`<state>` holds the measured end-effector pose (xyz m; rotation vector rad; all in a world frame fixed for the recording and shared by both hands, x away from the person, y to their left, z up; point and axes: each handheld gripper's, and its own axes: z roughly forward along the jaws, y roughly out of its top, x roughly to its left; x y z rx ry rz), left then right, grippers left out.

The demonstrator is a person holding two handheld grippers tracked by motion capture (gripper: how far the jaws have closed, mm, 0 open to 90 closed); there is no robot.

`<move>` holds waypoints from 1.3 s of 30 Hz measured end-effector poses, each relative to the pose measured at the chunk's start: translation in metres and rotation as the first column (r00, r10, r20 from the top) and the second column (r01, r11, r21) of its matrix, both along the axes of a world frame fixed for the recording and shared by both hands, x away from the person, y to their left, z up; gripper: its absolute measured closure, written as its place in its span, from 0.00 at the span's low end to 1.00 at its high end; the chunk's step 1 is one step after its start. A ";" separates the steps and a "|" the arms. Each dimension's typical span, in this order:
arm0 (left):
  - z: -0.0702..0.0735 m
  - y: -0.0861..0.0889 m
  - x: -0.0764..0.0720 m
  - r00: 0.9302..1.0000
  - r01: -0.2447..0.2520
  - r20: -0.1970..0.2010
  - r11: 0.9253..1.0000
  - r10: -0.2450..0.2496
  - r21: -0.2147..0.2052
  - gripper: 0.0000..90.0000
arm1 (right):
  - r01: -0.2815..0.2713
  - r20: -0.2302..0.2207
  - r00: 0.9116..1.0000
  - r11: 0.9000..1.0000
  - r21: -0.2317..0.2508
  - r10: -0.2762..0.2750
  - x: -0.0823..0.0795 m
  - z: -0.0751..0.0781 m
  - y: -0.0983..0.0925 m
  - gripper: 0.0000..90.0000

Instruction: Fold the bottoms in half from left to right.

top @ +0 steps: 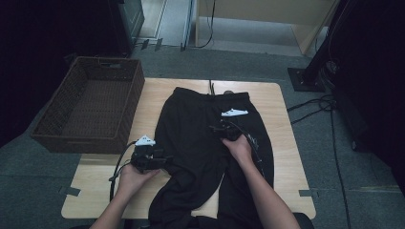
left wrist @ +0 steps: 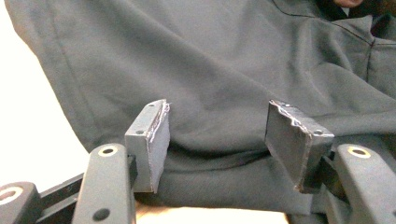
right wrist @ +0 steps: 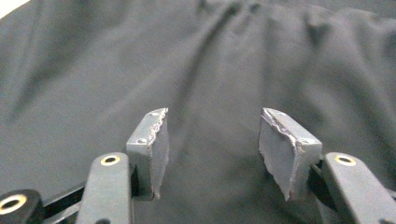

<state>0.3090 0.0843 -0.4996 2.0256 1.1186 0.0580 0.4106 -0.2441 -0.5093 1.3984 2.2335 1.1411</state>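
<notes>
Presently the black trousers (top: 205, 138) lie spread along the middle of the wooden table (top: 286, 143), waistband at the far edge, both legs running toward the person and hanging over the near edge. The left gripper (top: 162, 160) sits at the garment's left side seam near the thigh; in the left gripper view its jaws stand apart with cloth (left wrist: 210, 93) behind them, none pinched. The right gripper (top: 220, 129) hovers over the seat area, below the waistband; in the right gripper view its jaws likewise stand apart over dark fabric (right wrist: 210, 70), holding nothing. A wicker basket (top: 52, 129) stands just off the table's left side.

Judgement: the step appears to be taking fresh hold for a fold. Recommended: seat each pad pair fully over an edge or seam, catch both layers, close firmly, then lift evenly so the cloth does not drag or bunch.
</notes>
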 end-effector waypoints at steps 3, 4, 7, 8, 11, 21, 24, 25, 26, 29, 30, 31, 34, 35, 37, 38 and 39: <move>0.000 0.003 -0.003 1.000 -0.019 0.004 0.999 0.019 0.027 0.42 | -0.030 -0.005 1.000 0.999 -0.018 0.030 0.007 0.001 0.012 0.50; 0.000 0.004 -0.003 1.000 -0.021 0.008 0.999 0.021 0.026 0.42 | -0.040 -0.009 0.999 0.999 -0.023 0.040 0.010 0.003 0.019 0.49; 0.001 0.009 -0.006 0.999 -0.044 0.012 0.999 0.044 0.015 0.42 | -0.071 -0.015 0.997 0.997 -0.022 0.070 0.016 0.007 0.032 0.48; 0.001 0.011 -0.007 0.999 -0.047 0.014 0.999 0.047 0.018 0.42 | -0.075 -0.007 0.997 0.997 -0.021 0.075 0.018 0.009 0.037 0.48; 0.001 0.017 -0.009 0.998 -0.069 0.010 0.997 0.069 0.020 0.42 | -0.090 0.000 0.996 0.996 -0.020 0.090 0.024 0.012 0.052 0.43; -0.005 0.029 -0.009 0.994 -0.108 -0.003 0.993 0.108 0.047 0.43 | -0.144 0.004 0.990 0.989 -0.031 0.144 0.040 0.012 0.100 0.39; -0.006 0.028 -0.010 0.994 -0.111 -0.004 0.993 0.111 0.047 0.43 | -0.157 0.013 0.988 0.987 -0.030 0.157 0.044 0.012 0.112 0.37; -0.006 0.028 -0.010 0.994 -0.111 -0.001 0.993 0.111 0.047 0.43 | -0.160 0.015 0.987 0.986 -0.033 0.161 0.045 0.011 0.117 0.36; -0.007 0.027 -0.010 0.994 -0.113 0.002 0.993 0.113 0.044 0.43 | -0.163 0.013 0.986 0.986 -0.036 0.164 0.046 0.011 0.121 0.35; -0.007 0.026 -0.008 0.993 -0.118 0.008 0.992 0.117 0.044 0.46 | -0.153 0.007 0.988 0.988 -0.027 0.154 0.048 0.008 0.133 0.32; -0.008 0.025 -0.008 0.993 -0.117 0.006 0.992 0.117 0.040 0.47 | -0.157 -0.002 0.988 0.987 -0.023 0.157 0.050 0.007 0.137 0.31; -0.008 0.024 -0.008 0.993 -0.119 0.007 0.992 0.119 0.036 0.48 | -0.162 -0.008 0.987 0.987 -0.022 0.162 0.051 0.007 0.141 0.29; -0.008 0.019 -0.007 0.993 -0.121 0.018 0.992 0.120 0.043 0.52 | -0.166 0.000 0.986 0.985 -0.051 0.166 0.054 0.004 0.152 0.28; -0.008 0.019 -0.007 0.993 -0.119 0.020 0.992 0.118 0.049 0.54 | -0.164 0.008 0.986 0.984 -0.072 0.165 0.055 0.002 0.156 0.28; -0.009 0.016 -0.007 0.993 -0.114 0.026 0.992 0.113 0.046 0.60 | -0.144 0.012 0.989 0.985 -0.095 0.146 0.058 -0.001 0.160 0.29; -0.009 0.015 -0.007 0.994 -0.111 0.030 0.993 0.109 0.050 0.61 | -0.134 0.011 0.991 0.986 -0.095 0.135 0.059 -0.002 0.160 0.29; -0.010 0.013 -0.007 0.994 -0.106 0.034 0.993 0.104 0.054 0.65 | -0.132 0.009 0.991 0.987 -0.096 0.133 0.060 -0.004 0.160 0.29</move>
